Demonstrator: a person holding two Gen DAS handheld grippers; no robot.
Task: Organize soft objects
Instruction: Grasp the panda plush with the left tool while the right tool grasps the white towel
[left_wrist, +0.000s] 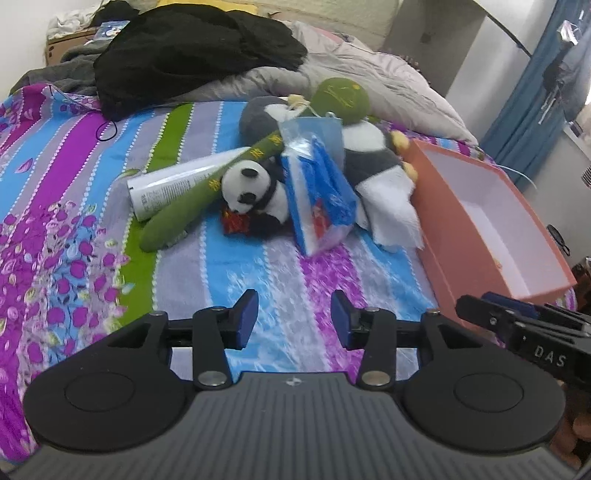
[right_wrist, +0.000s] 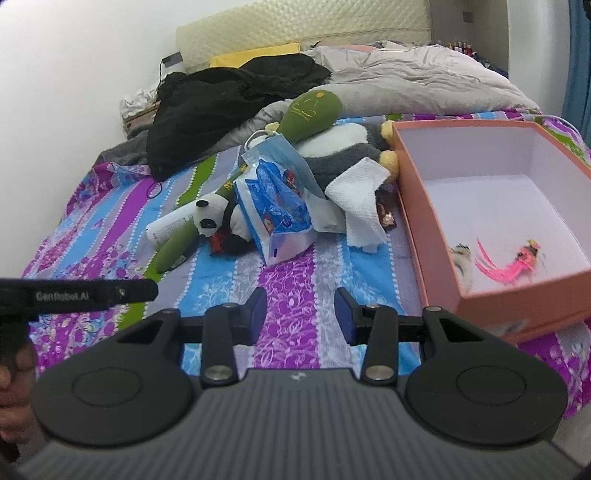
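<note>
Both empty and parted, left gripper (left_wrist: 294, 319) and right gripper (right_wrist: 300, 316) short of soft pile (panda plush (left_wrist: 255, 192) foremost) left of orange box (right_wrist: 436, 236), apparently lining up for pick.

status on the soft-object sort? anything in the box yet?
Done: a pink feathery toy and a small grey-white furry item lie in the orange cardboard box. In hand: nothing; left gripper and right gripper are open and empty. Left: small panda plush, long green plush, big grey-white plush, all piled on the bed.
</note>
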